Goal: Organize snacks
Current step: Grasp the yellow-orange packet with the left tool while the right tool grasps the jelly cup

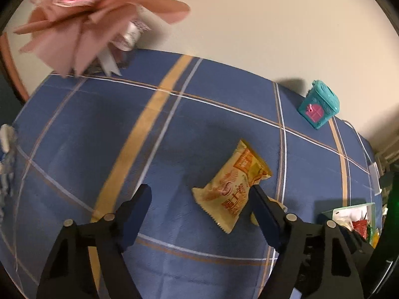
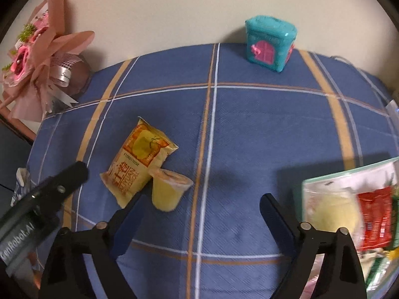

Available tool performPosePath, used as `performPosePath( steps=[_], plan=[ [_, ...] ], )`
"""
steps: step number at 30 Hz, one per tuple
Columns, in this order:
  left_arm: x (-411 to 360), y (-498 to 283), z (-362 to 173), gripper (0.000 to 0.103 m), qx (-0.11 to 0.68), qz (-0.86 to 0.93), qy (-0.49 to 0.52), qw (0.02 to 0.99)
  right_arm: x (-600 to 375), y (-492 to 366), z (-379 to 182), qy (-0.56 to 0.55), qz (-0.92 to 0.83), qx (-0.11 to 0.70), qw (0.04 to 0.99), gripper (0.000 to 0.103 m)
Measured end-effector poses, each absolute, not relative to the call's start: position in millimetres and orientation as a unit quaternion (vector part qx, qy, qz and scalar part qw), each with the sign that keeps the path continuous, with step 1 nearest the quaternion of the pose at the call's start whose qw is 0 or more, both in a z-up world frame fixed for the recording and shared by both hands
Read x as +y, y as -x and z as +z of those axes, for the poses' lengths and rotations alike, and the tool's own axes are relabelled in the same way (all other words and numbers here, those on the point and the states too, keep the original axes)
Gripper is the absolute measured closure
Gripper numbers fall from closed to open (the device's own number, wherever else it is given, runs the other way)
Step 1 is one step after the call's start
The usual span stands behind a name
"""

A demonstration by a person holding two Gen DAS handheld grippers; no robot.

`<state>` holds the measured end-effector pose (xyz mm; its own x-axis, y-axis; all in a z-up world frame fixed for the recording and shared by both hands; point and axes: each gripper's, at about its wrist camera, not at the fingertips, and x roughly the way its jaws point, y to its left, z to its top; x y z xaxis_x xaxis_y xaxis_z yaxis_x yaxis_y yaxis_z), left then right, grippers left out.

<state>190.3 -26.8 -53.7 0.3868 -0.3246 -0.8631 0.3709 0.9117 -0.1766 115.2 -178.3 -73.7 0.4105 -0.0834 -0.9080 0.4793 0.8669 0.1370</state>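
Left wrist view: left hand-held gripper (image 1: 199, 194) spread wide, its right finger touching the yellow snack packet (image 1: 230, 186) on the blue plaid surface (image 1: 99, 129); right hand-held gripper (image 2: 202, 204) gapes wide too, holding nothing; jelly cup (image 2: 168, 190) sits just beside that packet; clear snack bag (image 2: 349, 211) well right of it; teal toy house (image 2: 270, 42) far behind.

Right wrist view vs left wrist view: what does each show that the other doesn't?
Only right wrist: the jelly cup in clear sight, touching the yellow snack packet, and the left hand-held gripper from outside. Only left wrist: a white crumpled object at the table's left edge. Both: the packet, teal toy house, pink bouquet, clear snack container, plaid blue tablecloth. The right hand-held gripper is open.
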Motion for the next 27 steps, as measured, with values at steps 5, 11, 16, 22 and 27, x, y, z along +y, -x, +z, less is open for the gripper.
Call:
performPosePath(
  steps=[5, 11, 16, 22, 27],
  plan=[
    [-42, -200, -67, 0.024, 0.522, -0.237, -0.025, 0.819, -176, -131, -90, -0.198, -0.163, 0.514, 0.819, 0.026],
    [-62, -209, -85, 0.036, 0.535, -0.256, -0.037, 0.804, -175, -143, -100, -0.206, -0.142, 0.510, 0.823, 0.041],
    [-71, -209, -98, 0.053, 0.551, -0.264, -0.024, 0.791, -173, -145, -104, -0.194, -0.140, 0.514, 0.824, 0.057],
    [-65, -206, -101, 0.063, 0.554, -0.263, 0.007, 0.790, -178, -141, -104, -0.194, -0.137, 0.521, 0.820, 0.057],
    [-60, -199, -101, 0.065, 0.555, -0.250, 0.024, 0.793, -181, -136, -103, -0.197, -0.137, 0.528, 0.815, 0.057]
  ],
)
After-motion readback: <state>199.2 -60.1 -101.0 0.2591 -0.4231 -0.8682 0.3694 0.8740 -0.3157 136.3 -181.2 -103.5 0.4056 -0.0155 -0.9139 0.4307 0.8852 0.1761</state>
